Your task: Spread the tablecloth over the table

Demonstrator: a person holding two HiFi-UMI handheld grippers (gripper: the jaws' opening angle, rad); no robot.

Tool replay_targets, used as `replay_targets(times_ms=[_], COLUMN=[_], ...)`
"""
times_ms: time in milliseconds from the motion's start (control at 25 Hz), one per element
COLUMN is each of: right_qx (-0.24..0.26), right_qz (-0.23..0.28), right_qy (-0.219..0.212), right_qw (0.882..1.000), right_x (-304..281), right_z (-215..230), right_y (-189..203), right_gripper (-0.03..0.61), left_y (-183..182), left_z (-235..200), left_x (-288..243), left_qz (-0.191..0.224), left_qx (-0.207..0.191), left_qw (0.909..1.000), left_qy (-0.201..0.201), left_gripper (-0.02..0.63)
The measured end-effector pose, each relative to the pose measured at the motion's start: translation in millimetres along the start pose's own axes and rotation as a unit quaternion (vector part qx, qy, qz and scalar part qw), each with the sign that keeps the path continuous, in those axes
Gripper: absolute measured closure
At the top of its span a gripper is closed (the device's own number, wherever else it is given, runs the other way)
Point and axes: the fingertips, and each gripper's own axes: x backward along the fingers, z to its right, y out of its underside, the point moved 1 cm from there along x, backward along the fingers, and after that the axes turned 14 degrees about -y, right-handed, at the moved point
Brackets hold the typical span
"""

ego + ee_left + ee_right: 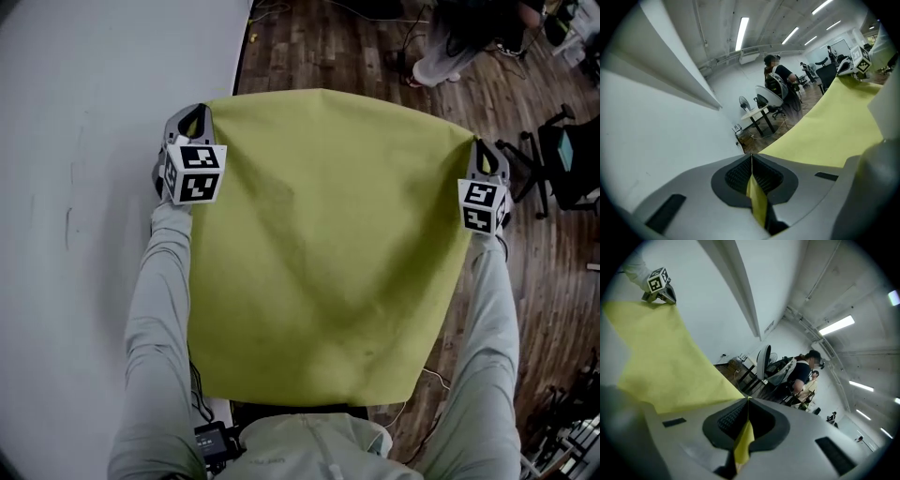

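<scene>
1. Bottom centre of the head view, closest in: the tablecloth hangs in the air and its loose near hem sags just above the person's torso. A dark strip shows under it, but I can't tell whether that is the table. Laid down like this, the hem could fold under itself.
2. Middle left: the left gripper has its jaws pinched tight on a far corner, with only a thin yellow sliver between the pads. A sharp flick could pull that corner free.
3. Middle right: the right gripper is clamped on the other far corner, again on a small tab. If one side slips, the sheet swings and lands crooked.
4. Centre of frame: diagonal creases run across the stretched cloth. If it settles over trapped air, or the two sides are pulled unevenly, wrinkles get pressed in.
5. Top and right, farthest out: the cloth hides whatever lies below it, so the aim is blind. Overshoot and the far edge trails toward the wood floor or the black chair.
</scene>
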Motion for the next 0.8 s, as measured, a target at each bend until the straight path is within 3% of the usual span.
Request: replay_targets(times_ms=[240,280,320,360,440,800], right_qx=[-0.052,-0.066,-0.079,-0.091,-0.108,-0.119], right_qz=[-0.082,-0.091,-0.096,-0.097,-0.095,-0.072], right_qy=[-0.128,-0.143,-0.153,-0.160,-0.167,-0.178], right_qw=[0.987,0.983,0.980,0.978,0.975,0.974], right_x=[-28,-29,-29,-28,-25,11], right_z=[-79,-89,-97,-102,-109,-133], right_y=[49,55,60,63,65,47], right_gripper=[0.554,0.554,0.550,0.536,0.471,0.457], left_y=[64,73,81,89,99,123], left_z=[42,47,50,51,49,8], left_x=[-3,-1,0,2,7,50], left_qz=[-0.069,-0.079,-0.089,-0.097,-0.104,-0.110], left_qx=[-0.012,-0.011,-0.007,-0.001,0.010,0.059], left_qw=[0.9958,0.9944,0.9929,0.9917,0.9908,0.9898], left_qy=[0.059,0.069,0.079,0.085,0.086,0.068], left_gripper=[0.586,0.565,0.493,0.438,0.437,0.437])
